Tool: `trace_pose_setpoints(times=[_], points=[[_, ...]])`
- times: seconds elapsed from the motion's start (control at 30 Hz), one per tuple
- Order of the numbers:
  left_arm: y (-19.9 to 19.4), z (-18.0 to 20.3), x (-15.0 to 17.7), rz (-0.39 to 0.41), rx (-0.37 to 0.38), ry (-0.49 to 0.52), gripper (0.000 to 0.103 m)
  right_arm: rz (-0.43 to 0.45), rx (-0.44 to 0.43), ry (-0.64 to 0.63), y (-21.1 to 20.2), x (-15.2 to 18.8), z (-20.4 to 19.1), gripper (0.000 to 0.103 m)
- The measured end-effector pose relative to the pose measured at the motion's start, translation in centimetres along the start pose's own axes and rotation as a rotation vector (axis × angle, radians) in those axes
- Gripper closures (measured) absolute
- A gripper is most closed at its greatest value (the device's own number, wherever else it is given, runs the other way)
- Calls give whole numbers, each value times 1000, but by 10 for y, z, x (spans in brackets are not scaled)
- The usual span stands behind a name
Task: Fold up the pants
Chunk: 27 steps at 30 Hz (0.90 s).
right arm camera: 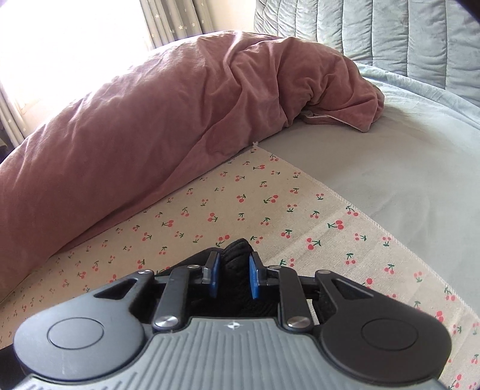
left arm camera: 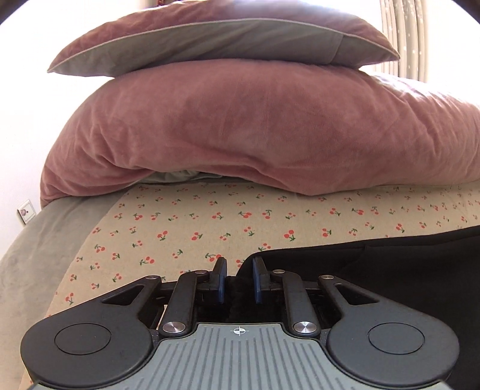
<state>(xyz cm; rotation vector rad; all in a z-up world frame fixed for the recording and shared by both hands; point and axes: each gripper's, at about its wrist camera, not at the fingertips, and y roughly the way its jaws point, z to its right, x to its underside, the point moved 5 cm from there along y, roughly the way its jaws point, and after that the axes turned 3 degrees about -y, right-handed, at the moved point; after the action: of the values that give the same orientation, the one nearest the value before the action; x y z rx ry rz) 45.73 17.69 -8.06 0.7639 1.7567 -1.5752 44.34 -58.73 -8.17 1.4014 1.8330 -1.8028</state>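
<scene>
The black pants (left arm camera: 375, 270) lie on a cherry-print cloth (left arm camera: 210, 228) on the bed, running off to the right in the left wrist view. My left gripper (left arm camera: 239, 270) sits at their left edge, and a bunch of black fabric fills the gap between its blue pads. In the right wrist view my right gripper (right arm camera: 234, 264) is shut on a ribbed black fold of the pants (right arm camera: 237, 249) that sticks up past the fingertips. The rest of the pants there is hidden under the gripper body.
A rumpled pink duvet (left arm camera: 255, 126) lies along the far side of the cloth, with a pink and grey pillow (left arm camera: 210, 39) on top. Grey sheet (right arm camera: 405, 165) shows to the right, below a padded headboard (right arm camera: 390, 36). Curtains (right arm camera: 171, 21) hang behind.
</scene>
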Motion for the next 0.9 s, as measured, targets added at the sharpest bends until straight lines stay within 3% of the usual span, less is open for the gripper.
trace_pose_setpoints(times=[0.1,0.2,0.27,0.33,0.4,0.43,0.5,0.6,0.67,0.73,0.83,0.9], points=[[-25,3,-6,37,-24,-35,88,60,-24,17,-43,-18,2,99],[-64,-10,-16,99,49,-94,88,177,-83,-24,-99,-30,1,100],[-98,-31,-14,166,125,-128,88,254,-141,-56,-146,-18,10,100],[-131,-51,5,226,187,-126,88,281,-172,-78,-184,16,33,99],[-155,-62,41,238,218,-80,89,255,-118,-118,-200,58,61,98],[-162,-62,63,223,230,-40,96,222,-88,-127,-202,82,77,98],[-169,-63,105,166,221,31,96,145,-88,-50,-200,129,111,98],[-177,-71,143,118,261,39,95,86,-142,44,-203,179,137,97],[-186,-78,149,110,283,0,90,77,-98,37,-205,192,141,92],[-187,-84,151,69,305,-53,88,77,-57,85,-207,197,144,71],[-189,-88,155,36,313,-68,81,79,-11,123,-215,197,135,61],[-197,-94,160,30,308,-94,70,119,-10,136,-227,194,126,50]])
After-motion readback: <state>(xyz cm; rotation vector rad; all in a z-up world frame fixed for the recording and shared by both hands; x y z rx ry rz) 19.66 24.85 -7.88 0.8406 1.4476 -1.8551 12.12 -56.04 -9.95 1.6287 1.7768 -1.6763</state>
